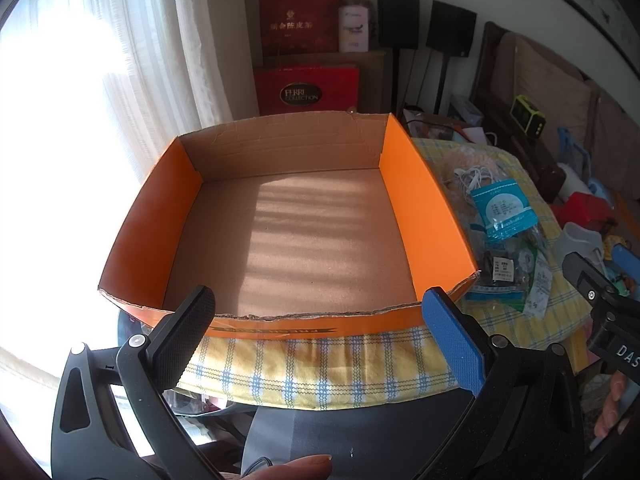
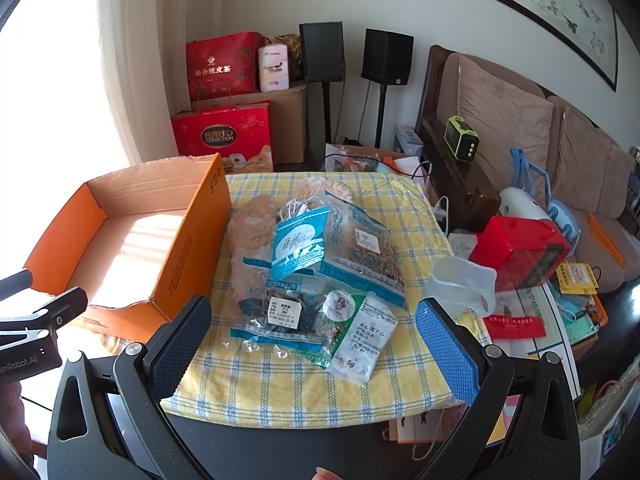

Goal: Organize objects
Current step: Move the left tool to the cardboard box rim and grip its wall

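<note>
My right gripper is open and empty above the overlapping packets, so I may pinch several, or the cloth.

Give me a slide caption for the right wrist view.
Open right gripper faces a pile of packets on the checked cloth, beside an empty orange box.

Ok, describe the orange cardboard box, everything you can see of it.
The orange box is an open-topped corrugated cardboard tray: glossy orange on the outside and on two inner side walls, plain brown on the floor and far wall. Its top edges look roughly cut or torn, ragged along the near rim. Dark print runs along the outer faces. Nothing lies inside; striped sunlight falls across the floor. It sits upright on the yellow checked cloth, left of the pile of packets. Neither gripper touches it.
</note>
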The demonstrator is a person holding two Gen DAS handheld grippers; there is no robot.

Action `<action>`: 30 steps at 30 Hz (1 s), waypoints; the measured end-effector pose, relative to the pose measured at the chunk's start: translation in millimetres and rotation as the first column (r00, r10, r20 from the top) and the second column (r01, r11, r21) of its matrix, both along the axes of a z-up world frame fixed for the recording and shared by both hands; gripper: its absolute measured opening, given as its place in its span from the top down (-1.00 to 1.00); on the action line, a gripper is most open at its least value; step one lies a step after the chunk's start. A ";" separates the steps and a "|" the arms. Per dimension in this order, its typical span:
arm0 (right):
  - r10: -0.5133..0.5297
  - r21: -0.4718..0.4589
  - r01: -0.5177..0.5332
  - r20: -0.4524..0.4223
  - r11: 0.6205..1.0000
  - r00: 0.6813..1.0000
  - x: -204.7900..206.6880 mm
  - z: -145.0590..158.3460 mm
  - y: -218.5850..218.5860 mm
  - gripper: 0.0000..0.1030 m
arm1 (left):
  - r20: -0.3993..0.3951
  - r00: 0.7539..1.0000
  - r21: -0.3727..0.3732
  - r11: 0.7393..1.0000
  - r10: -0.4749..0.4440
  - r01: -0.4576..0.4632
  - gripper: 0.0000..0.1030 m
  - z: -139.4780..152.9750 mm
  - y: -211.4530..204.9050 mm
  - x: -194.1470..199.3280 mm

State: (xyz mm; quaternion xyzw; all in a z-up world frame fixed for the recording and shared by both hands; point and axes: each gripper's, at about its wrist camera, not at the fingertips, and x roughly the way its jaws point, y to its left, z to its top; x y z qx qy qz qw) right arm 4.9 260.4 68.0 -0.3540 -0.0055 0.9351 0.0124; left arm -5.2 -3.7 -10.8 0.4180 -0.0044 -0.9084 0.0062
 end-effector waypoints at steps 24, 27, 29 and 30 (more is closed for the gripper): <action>0.136 -0.071 -0.131 0.063 0.989 0.989 -48.5 -16.5 -35.5 -0.97 | -0.029 0.987 -0.034 0.987 0.158 -0.159 -0.99 -6.9 -105.1 -30.7; 0.164 -0.094 -0.157 0.074 0.983 0.984 -57.5 -16.8 -43.7 -0.85 | -0.021 0.984 -0.017 0.984 0.176 -0.177 -0.89 -8.9 -125.5 -34.4; 0.183 -0.096 -0.175 0.084 0.980 0.980 -62.8 -18.0 -50.4 -0.72 | -0.017 0.983 -0.018 0.983 0.180 -0.180 -0.89 -10.5 -135.2 -36.7; 0.192 -0.095 -0.184 0.091 0.978 0.977 -65.3 -19.1 -53.8 -0.68 | -0.013 0.983 -0.023 0.982 0.185 -0.185 -0.89 -11.8 -139.3 -37.8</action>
